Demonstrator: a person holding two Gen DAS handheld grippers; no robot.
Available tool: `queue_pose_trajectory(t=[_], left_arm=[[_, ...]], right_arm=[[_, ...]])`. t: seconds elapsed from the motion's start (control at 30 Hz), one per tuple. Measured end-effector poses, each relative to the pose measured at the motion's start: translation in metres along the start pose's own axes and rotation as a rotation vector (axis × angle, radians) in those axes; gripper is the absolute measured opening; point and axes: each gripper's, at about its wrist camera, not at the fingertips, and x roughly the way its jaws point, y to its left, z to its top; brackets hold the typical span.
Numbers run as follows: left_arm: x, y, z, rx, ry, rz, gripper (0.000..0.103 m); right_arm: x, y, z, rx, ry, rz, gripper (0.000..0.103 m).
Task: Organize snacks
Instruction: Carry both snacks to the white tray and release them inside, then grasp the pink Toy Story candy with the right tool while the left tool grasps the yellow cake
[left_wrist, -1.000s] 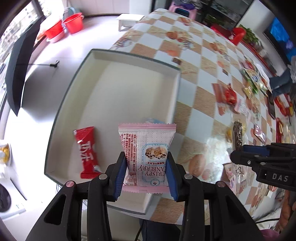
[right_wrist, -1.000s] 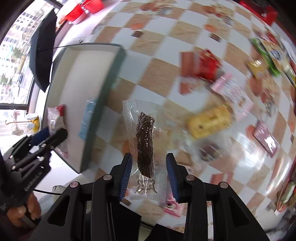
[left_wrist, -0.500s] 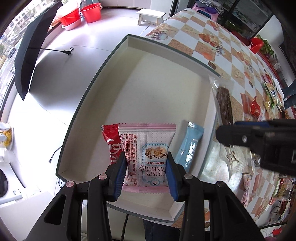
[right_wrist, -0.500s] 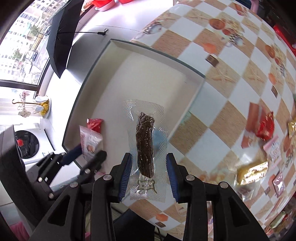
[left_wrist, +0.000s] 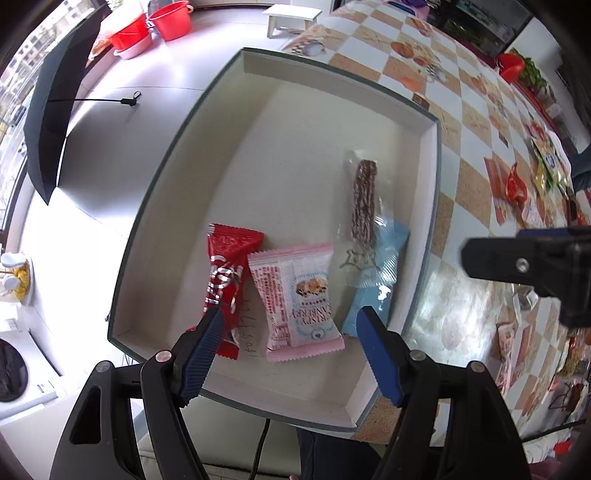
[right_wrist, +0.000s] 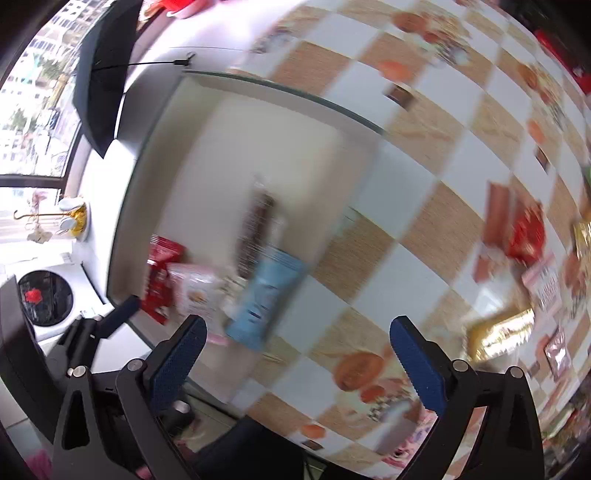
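A shallow white tray (left_wrist: 258, 66) with a dark rim stands at the table's left end. In it lie a red packet (left_wrist: 225, 273), a pink-and-white cranberry snack packet (left_wrist: 299, 295), a light blue packet (left_wrist: 380, 284) and a clear-wrapped dark meat stick (left_wrist: 364, 199) partly on the blue one. My left gripper (left_wrist: 291, 343) is open and empty just above the pink packet. My right gripper (right_wrist: 295, 354) is open and empty over the tray's right rim; the blurred tray (right_wrist: 207, 122) and blue packet (right_wrist: 266, 299) show there.
Several loose snack packets (left_wrist: 517, 184) lie on the checkered tablecloth (left_wrist: 461, 122) to the right, among them a red one (right_wrist: 524, 229) and a gold one (right_wrist: 498, 332). A black umbrella (left_wrist: 51, 122) and red buckets (left_wrist: 173, 22) stand on the floor at left.
My left gripper opened and let the pink packet drop into the tray. My right gripper opened, left the meat stick in the tray, and is swinging away to the right.
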Motion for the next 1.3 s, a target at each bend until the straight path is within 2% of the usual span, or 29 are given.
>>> queue_pose_trajectory(t=[0.1,0.3,0.47,0.6,0.8,0.97,1.0,1.07,1.1,1.13,1.17,1.3], left_arm=[[-0.001,-0.013,-0.002,0.041,0.004,-0.008,0.077],[-0.001,-0.053,-0.005,0.157,0.02,-0.027,0.077],[0.002,-0.092,-0.005,0.274,0.038,-0.032,0.077],[0.005,-0.114,-0.009,0.336,0.059,-0.023,0.077],[0.007,-0.126,-0.011,0.379,0.08,0.011,0.077],[0.007,-0.127,-0.013,0.388,0.09,0.054,0.078],[0.005,-0.128,-0.013,0.389,0.089,0.058,0.078],[0.003,-0.13,-0.011,0.392,0.081,0.06,0.078],[0.002,-0.133,-0.01,0.396,0.077,0.06,0.078],[0.002,-0.138,-0.009,0.403,0.074,0.058,0.078],[0.003,-0.144,-0.007,0.415,0.073,0.054,0.078],[0.006,-0.182,-0.001,0.484,0.059,0.025,0.078]], right_arm=[[-0.002,-0.048,-0.025,0.094,0.004,-0.021,0.1],[0.0,-0.153,-0.103,0.344,0.013,-0.095,0.1],[0.016,-0.207,-0.165,0.516,0.067,-0.098,0.1],[0.025,-0.208,-0.183,0.516,0.083,-0.073,0.1],[0.044,-0.163,-0.173,0.345,0.106,-0.047,0.1],[0.061,-0.121,-0.154,0.179,0.117,-0.127,0.099],[0.064,-0.112,-0.151,0.147,0.124,-0.166,0.087],[0.061,-0.106,-0.154,0.122,0.111,-0.203,0.074],[0.058,-0.104,-0.155,0.124,0.1,-0.209,0.057],[0.054,-0.105,-0.157,0.132,0.088,-0.211,0.031],[0.053,-0.106,-0.163,0.149,0.078,-0.212,0.028],[0.042,-0.144,-0.181,0.288,0.065,-0.195,0.028]])
